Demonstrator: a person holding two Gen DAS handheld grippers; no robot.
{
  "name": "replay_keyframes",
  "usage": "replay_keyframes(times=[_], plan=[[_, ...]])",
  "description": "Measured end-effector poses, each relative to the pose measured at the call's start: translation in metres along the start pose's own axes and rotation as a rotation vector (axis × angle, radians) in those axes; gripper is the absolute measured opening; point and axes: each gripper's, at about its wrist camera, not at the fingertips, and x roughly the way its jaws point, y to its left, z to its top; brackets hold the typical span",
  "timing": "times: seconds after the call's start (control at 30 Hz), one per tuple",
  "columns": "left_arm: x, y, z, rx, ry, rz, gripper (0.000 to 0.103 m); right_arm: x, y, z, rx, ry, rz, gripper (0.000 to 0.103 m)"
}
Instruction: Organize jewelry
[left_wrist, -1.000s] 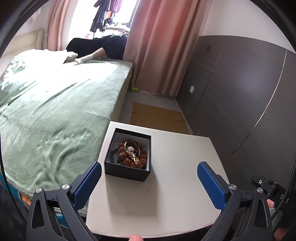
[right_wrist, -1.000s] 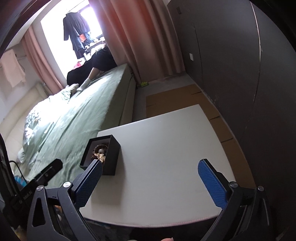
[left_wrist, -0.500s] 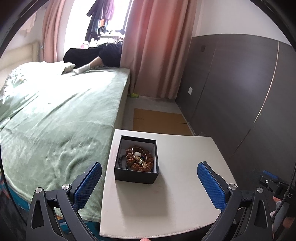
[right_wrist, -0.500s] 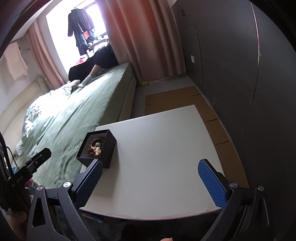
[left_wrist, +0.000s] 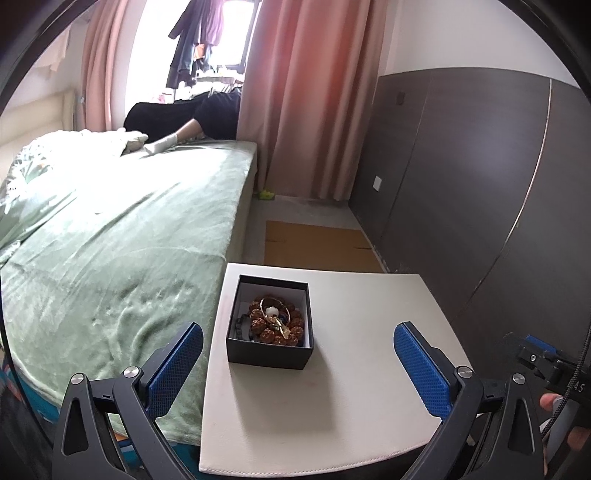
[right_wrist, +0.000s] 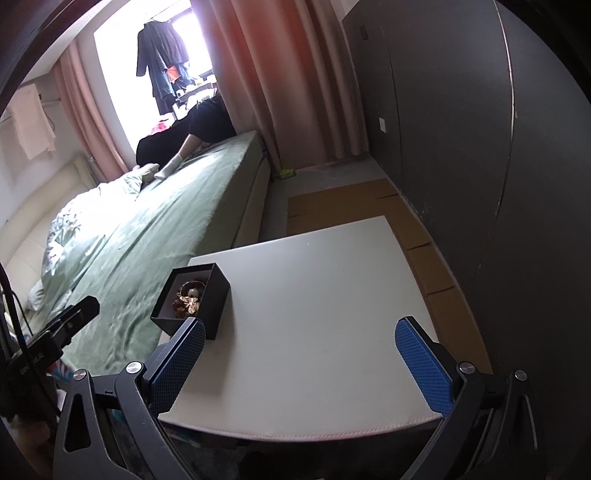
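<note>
A black open jewelry box (left_wrist: 269, 353) stands on the left part of a white table (left_wrist: 351, 406). It holds a brown bead bracelet (left_wrist: 275, 325) with gold pieces on top. My left gripper (left_wrist: 297, 363) is open and empty, held back from the box at the table's near side. In the right wrist view the box (right_wrist: 214, 295) sits at the table's (right_wrist: 325, 314) left edge. My right gripper (right_wrist: 299, 365) is open and empty, to the right of the box and nearer than it.
A bed with a green cover (left_wrist: 110, 258) borders the table on the left. A dark wardrobe wall (left_wrist: 480, 184) runs along the right. Cardboard sheets (left_wrist: 317, 247) lie on the floor beyond the table. A person in black (left_wrist: 192, 114) leans on the far bed end.
Both grippers have pulled back and shifted a little, so the box sits nearer the centre in the left wrist view. The box and jewelry have not moved. Both stay open.
</note>
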Motion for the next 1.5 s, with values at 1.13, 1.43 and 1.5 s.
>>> replay_keyframes(times=[1.13,1.43,1.5], plan=[[0.0028,-0.0006,0.0008,0.008,0.003,-0.005,0.103,-0.0004,-0.0072,0.001,0.018,-0.018,-0.001,0.103],[0.0037,0.0005,0.0,0.008,0.004,-0.006,0.103,0.0,-0.0081,0.0005,0.02,-0.013,-0.003,0.103],[0.0037,0.0004,0.0001,0.008,0.003,-0.006,0.103,-0.0004,-0.0076,0.0006,0.016,-0.012,-0.006,0.103]])
